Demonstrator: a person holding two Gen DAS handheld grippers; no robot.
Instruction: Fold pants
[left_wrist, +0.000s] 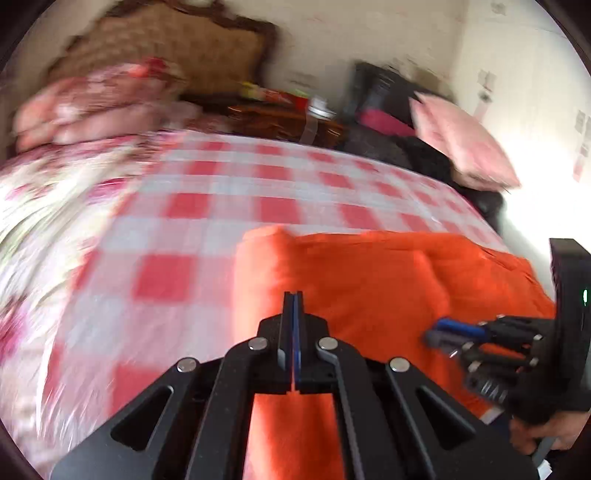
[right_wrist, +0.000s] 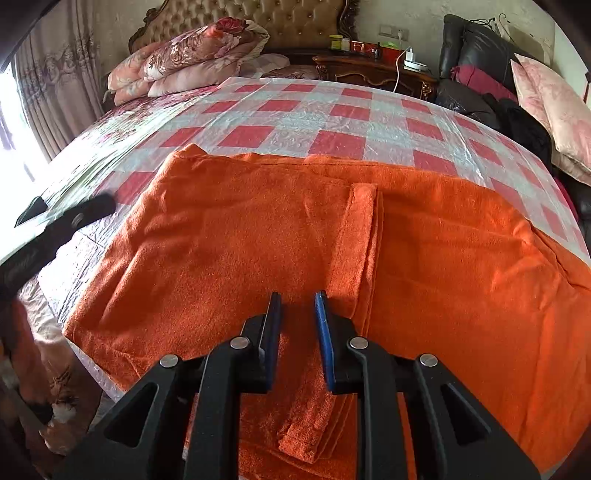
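The orange pants (right_wrist: 258, 236) lie spread flat across the near part of the bed, a narrow folded strip (right_wrist: 354, 236) running down their middle. My right gripper (right_wrist: 297, 299) is open and empty, hovering just above the pants near the strip's lower end. My left gripper (left_wrist: 293, 295) is shut with nothing between its pads, above the left edge of the pants (left_wrist: 369, 280); that view is motion-blurred. The right gripper (left_wrist: 443, 334) shows at the right in the left wrist view. The left gripper's body (right_wrist: 66, 221) shows at the left in the right wrist view.
A red-and-white checked plastic sheet (right_wrist: 332, 110) covers the bed. Folded floral quilts (right_wrist: 192, 62) lie by the tufted headboard (right_wrist: 258, 18). A wooden nightstand (right_wrist: 373, 70), a dark chair with clothes (right_wrist: 480, 74) and pink pillows (right_wrist: 554, 103) stand at the far right.
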